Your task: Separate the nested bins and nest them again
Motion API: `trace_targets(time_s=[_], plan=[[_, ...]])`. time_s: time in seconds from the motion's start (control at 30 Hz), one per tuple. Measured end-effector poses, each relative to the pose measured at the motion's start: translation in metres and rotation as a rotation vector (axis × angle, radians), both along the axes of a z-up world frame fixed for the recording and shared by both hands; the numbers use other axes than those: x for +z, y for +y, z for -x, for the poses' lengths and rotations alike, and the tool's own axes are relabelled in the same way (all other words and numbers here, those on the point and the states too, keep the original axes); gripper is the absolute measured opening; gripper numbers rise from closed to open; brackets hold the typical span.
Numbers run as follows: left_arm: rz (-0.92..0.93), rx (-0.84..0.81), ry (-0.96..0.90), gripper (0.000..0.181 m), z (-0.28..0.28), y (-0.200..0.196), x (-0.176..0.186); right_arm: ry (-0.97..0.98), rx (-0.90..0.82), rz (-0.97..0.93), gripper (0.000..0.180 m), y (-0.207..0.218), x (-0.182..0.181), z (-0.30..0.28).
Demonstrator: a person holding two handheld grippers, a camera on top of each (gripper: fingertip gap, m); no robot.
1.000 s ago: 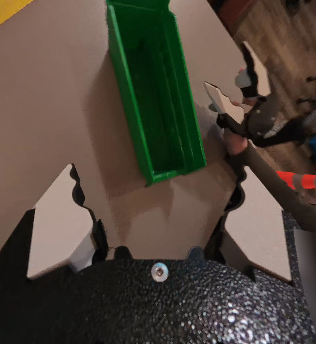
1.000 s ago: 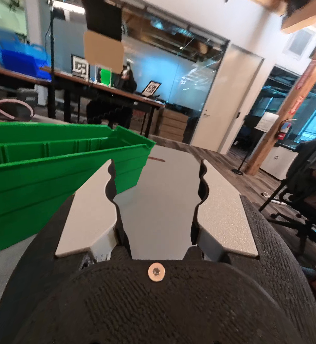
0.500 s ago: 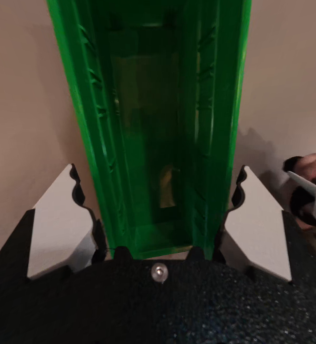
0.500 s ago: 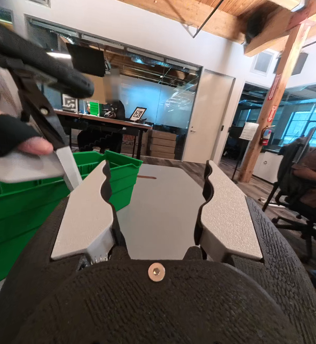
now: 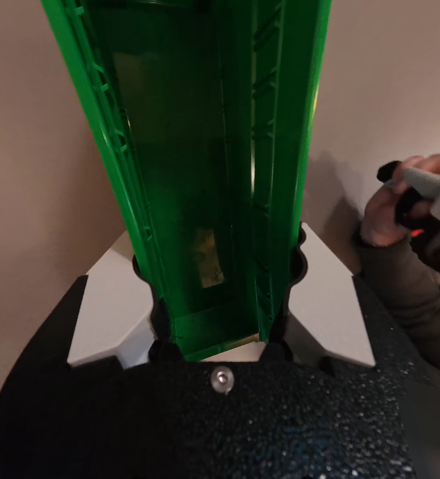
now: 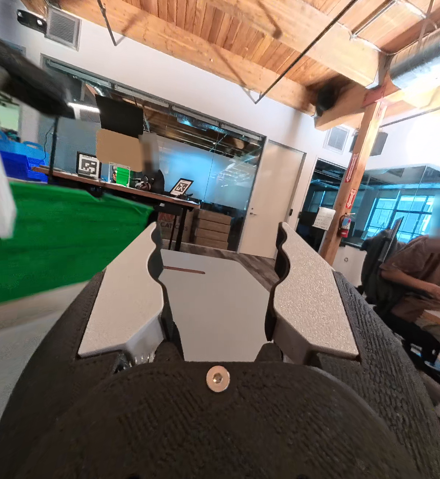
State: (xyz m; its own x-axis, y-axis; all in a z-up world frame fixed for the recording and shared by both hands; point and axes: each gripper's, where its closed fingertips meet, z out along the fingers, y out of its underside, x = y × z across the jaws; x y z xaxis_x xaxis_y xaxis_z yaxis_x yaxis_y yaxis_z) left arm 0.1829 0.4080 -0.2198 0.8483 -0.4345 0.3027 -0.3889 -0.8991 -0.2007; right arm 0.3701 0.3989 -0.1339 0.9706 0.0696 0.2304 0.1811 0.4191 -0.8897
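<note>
In the left wrist view, the left gripper (image 5: 217,282) straddles the near end of a long, narrow green bin (image 5: 187,155) that runs straight away from the camera across a plain grey table (image 5: 32,129). Its two pale fingers (image 5: 115,298) press against the bin's outer side walls, one on each side, so it holds the bin by its end. Ribbed double walls along both long sides suggest one bin sitting inside another, though the frames do not show this for certain. To the right, a person's hand (image 5: 384,220) carries the other tool just beside the bin, blurred.

In the right wrist view, the green bin (image 6: 58,233) fills the left edge, blurred, and appears tilted above the table (image 6: 213,311). The right gripper (image 6: 217,259) points past it, jaws standing wide with only bare tabletop between them. Far back are desks, a glass wall and a seated person (image 6: 421,280).

This looks like the start of separation: one end is secured. The next move likely calls for the right gripper to take hold of the inner bin's rim and pull it free while the left grip steadies the outer one.
</note>
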Motion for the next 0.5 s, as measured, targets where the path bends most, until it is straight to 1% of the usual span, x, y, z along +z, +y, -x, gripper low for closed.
trace_targets(time_s=[0.13,0.23,0.3,0.4,0.5], plan=[[-0.062,0.06,0.041,0.114,0.075,-0.019,0.064,-0.015,0.008,0.028,0.088,0.004,-0.005,0.004],[-0.137,0.168,0.074,0.115,0.148,-0.04,0.114,-0.013,0.01,0.009,0.086,0.001,-0.001,0.005],[-0.166,0.245,0.091,0.115,0.199,-0.062,0.141,-0.024,0.001,-0.004,0.084,-0.001,0.001,0.006],[-0.179,0.379,0.109,0.115,0.274,-0.099,0.172,-0.034,-0.004,0.006,0.084,0.0,-0.001,0.005],[-0.174,0.494,0.131,0.116,0.34,-0.14,0.189,-0.043,-0.008,0.017,0.084,0.003,-0.003,0.005]])
